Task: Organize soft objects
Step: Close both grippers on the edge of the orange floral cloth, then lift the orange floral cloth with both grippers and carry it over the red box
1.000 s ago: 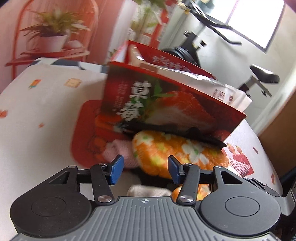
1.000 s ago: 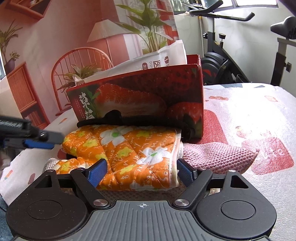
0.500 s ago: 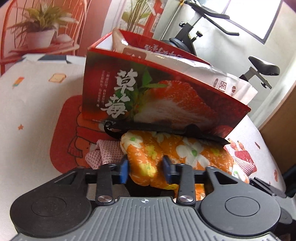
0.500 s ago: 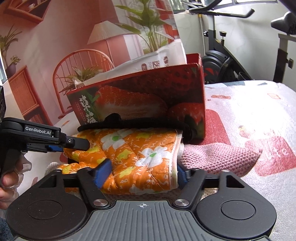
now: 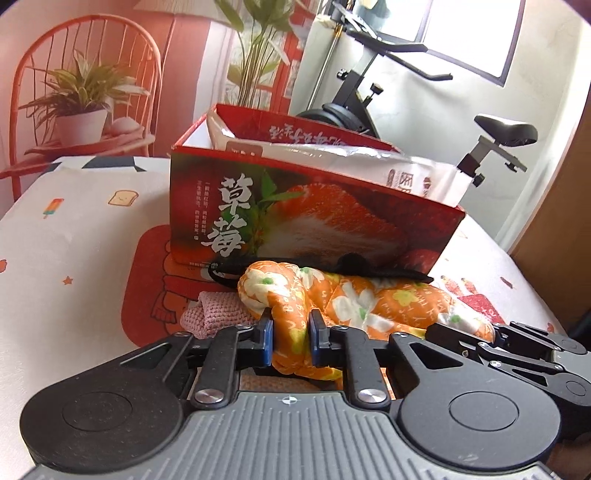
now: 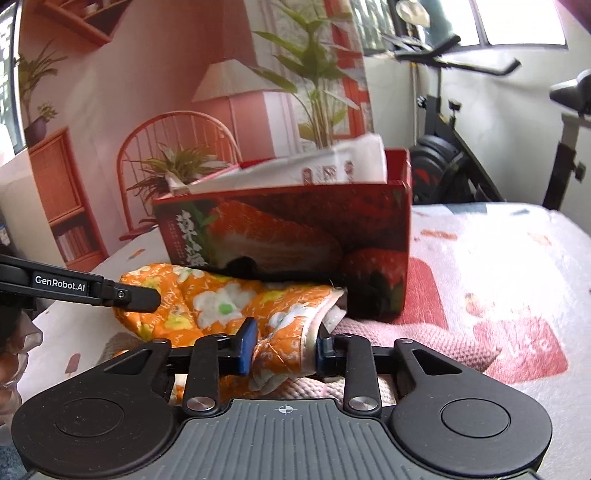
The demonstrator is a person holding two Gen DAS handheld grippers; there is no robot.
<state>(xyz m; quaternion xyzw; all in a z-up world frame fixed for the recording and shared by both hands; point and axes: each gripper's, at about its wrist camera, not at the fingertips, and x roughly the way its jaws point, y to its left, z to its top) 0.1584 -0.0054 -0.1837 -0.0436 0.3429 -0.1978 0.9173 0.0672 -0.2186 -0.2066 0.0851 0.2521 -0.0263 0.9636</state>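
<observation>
Orange floral cloth (image 5: 354, 295) pinched by left gripper (image 5: 291, 341) and right gripper (image 6: 282, 347).

left wrist: close, from cloth's left end | right wrist: right end | shared: strawberry box (image 5: 314, 218)

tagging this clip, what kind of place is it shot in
Probably a room at home: an exercise bike stands by a window, and a table with a cartoon-print cloth sits before a backdrop printed with a living room.
</observation>
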